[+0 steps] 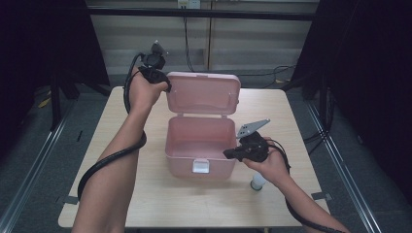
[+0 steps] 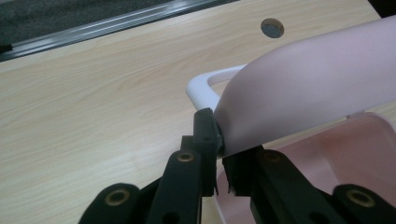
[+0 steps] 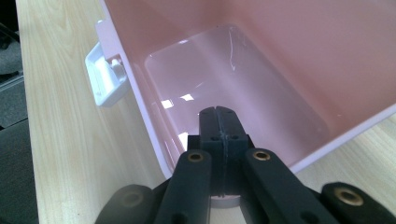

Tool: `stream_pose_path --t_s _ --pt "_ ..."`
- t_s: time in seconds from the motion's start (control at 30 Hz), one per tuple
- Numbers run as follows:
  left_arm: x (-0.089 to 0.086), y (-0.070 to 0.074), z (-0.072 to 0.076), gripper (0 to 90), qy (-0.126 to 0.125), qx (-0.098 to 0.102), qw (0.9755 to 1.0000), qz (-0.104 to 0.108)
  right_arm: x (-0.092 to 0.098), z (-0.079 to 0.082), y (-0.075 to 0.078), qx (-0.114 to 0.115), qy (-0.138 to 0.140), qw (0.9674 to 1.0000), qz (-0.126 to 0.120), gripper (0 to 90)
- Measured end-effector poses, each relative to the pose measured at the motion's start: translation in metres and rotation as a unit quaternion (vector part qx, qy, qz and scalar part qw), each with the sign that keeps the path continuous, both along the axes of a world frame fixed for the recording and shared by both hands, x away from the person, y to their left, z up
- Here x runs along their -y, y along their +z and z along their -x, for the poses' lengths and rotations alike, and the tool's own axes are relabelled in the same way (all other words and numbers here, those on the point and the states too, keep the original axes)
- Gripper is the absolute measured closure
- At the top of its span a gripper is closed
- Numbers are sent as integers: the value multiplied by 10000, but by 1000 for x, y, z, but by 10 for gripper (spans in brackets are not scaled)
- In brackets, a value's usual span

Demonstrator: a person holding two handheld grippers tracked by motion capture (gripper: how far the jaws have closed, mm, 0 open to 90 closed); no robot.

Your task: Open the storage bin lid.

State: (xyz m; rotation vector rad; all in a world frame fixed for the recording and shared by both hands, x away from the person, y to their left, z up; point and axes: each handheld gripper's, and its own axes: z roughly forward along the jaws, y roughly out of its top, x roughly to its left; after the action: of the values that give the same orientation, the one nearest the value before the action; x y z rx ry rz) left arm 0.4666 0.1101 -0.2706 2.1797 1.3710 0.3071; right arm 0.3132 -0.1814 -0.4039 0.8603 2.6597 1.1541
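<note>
Forearms enter from the near edge, over a pale wood table (image 1: 145, 204). Pink box (image 1: 199, 145): mid-table, lid (image 1: 204, 92) swung up and back, interior bare and glossy, white latch (image 1: 200, 166) on the front wall, white handle (image 2: 201, 86) behind the lid. Left gripper (image 1: 167, 86): at the lid's upper left corner, jaws pinching its edge, probably to keep it upright. Right gripper (image 1: 227, 154): at the box's right rim, jaws pressed together on nothing, tips aimed into the cavity, perhaps steadying the base. Small white bottle (image 1: 257, 183): standing just right of the box, under the right hand, likely the item meant for the box.
</note>
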Motion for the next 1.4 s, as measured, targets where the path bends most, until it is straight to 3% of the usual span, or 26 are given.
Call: stream_pose_path --t_s 1.4 --pt "5 -13 -23 862 166 -129 9998 66 5 4 1 -34 136 9999 35 900"
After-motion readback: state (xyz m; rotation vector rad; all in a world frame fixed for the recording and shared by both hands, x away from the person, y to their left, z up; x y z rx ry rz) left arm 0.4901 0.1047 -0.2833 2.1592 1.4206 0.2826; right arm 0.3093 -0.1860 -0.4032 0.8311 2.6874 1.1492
